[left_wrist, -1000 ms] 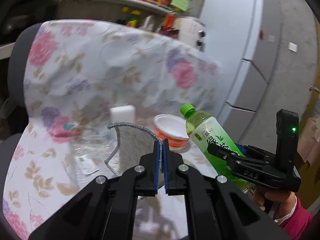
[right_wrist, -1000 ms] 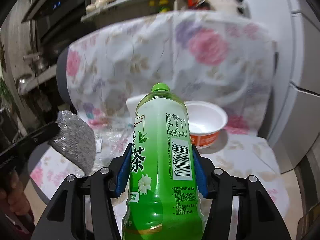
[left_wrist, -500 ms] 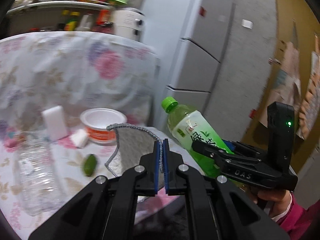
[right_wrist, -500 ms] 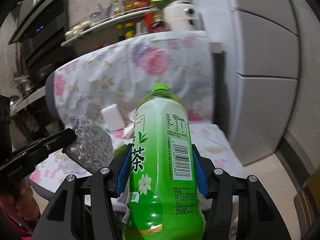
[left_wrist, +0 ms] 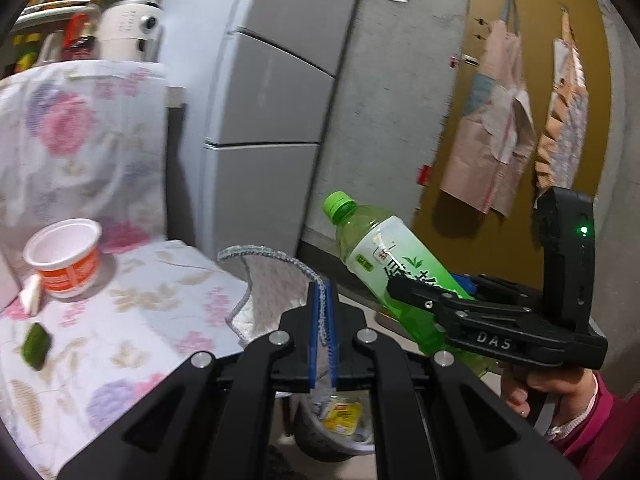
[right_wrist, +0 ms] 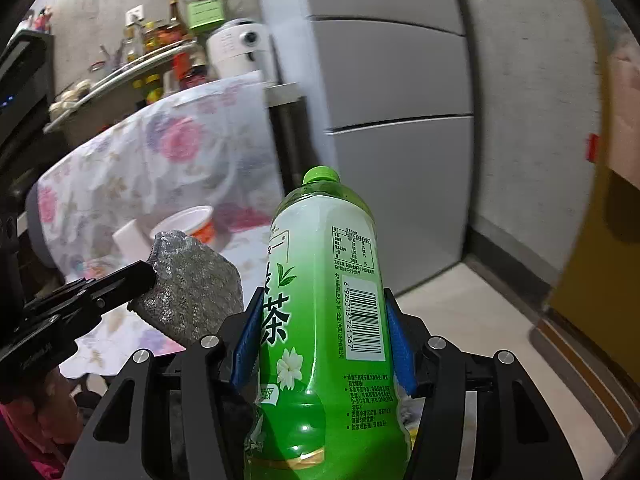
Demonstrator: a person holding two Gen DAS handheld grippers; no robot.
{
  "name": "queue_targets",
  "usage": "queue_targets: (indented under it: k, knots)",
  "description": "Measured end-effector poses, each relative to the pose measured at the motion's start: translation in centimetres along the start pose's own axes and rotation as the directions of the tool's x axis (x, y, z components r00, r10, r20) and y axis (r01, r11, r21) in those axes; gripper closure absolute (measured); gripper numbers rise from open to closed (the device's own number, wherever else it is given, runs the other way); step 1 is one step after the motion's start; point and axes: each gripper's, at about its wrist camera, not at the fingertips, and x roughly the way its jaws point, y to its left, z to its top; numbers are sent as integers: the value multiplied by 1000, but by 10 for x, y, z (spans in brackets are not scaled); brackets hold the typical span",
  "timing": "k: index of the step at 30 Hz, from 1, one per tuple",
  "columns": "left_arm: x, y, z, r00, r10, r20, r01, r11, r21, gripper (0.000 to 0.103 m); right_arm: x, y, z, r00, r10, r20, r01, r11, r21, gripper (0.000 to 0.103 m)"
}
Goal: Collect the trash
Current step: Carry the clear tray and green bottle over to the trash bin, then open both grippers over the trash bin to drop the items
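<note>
My left gripper (left_wrist: 323,292) is shut on a grey glittery scouring cloth (left_wrist: 272,296), held off the right edge of the flowered table; the cloth also shows in the right wrist view (right_wrist: 192,280). My right gripper (right_wrist: 322,332) is shut on a green tea bottle (right_wrist: 324,300) with a green cap, held upright-tilted to the right of the cloth (left_wrist: 384,264). Below both grippers stands a trash bin (left_wrist: 340,424) with yellow wrappers inside. On the table sit an orange-and-white cup (left_wrist: 64,256), a small green scrap (left_wrist: 36,346) and a white piece (left_wrist: 31,300).
The flowered tablecloth (left_wrist: 120,320) covers the table and a chair back behind it. A grey fridge (left_wrist: 264,120) stands behind the table's right end. A yellow-brown door with hanging bags (left_wrist: 496,128) is at the right. A shelf with bottles (right_wrist: 152,56) is at the back.
Both grippers swung right, off the table edge, with the cloth and bottle held. The bin has come into view below; the clear bottle and white block have left the left wrist view.
</note>
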Motion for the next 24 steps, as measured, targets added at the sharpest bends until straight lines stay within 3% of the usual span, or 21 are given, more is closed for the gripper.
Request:
queue_targets:
  k: [6, 13, 21, 22, 24]
  knots:
    - [36, -29, -11, 994, -97, -58, 99, 995, 32, 100, -18, -39, -24, 996, -94, -5, 94, 993, 68, 47]
    - [83, -64, -25, 986, -125, -108, 136, 986, 98, 100, -17, -81, -55, 987, -161, -24, 163, 977, 139, 47]
    - [127, -75, -33, 971, -155, -181, 172, 982, 79, 100, 15, -119, -75, 986, -143, -86, 159, 961, 225, 43]
    - [131, -73, -31, 970, -157, -185, 172, 983, 69, 95, 22, -124, -76, 984, -148, -99, 167, 959, 229, 43]
    - [137, -68, -28, 970, -158, -183, 168, 985, 42, 75, 30, -130, -77, 983, -151, -102, 172, 954, 246, 37]
